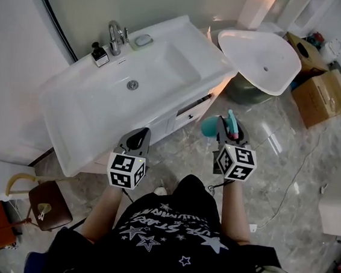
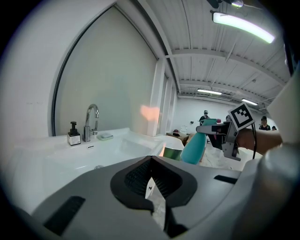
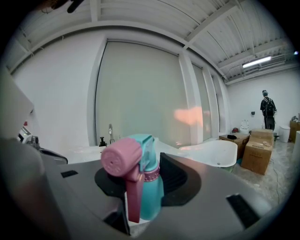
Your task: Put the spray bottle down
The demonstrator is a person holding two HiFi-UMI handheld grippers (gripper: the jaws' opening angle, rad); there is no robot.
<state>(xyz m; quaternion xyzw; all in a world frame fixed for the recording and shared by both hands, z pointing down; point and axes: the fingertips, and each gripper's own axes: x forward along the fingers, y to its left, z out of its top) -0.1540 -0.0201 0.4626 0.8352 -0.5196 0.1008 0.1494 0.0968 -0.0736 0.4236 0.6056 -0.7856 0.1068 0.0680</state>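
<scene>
At the far left a brown stool (image 1: 51,202) stands on the marble floor (image 1: 277,156), below the corner of the white washbasin (image 1: 88,112). The washbasin runs along the mirrored wall. At its back edge, from left to right, are a dark pump bottle (image 1: 99,54), a chrome tap (image 1: 114,36) and a small soap dish (image 1: 143,40).

The person stands facing the washbasin's front corner with both arms held out. The left claw (image 1: 137,139) is over the washbasin's front edge, its jaws together at the tips with nothing between them.

The right claw (image 1: 224,130) is well apart from it, over open floor past the end of the washbasin. It is clamped on the teal spray bottle (image 1: 211,127). The bottle is up in the air and touches nothing else. Its pink nozzle and trigger point back toward the hand, and its teal body tilts forward and away.

Ahead and to the right of the bottle, a loose white basin (image 1: 252,50) sits on a green base (image 1: 248,89) just beside the washbasin's end. This leaves only a narrow strip of floor between them.

Farther right, cardboard boxes (image 1: 323,97) stand on the floor, and a thin cable (image 1: 285,193) trails across the tiles near the person's right side.
</scene>
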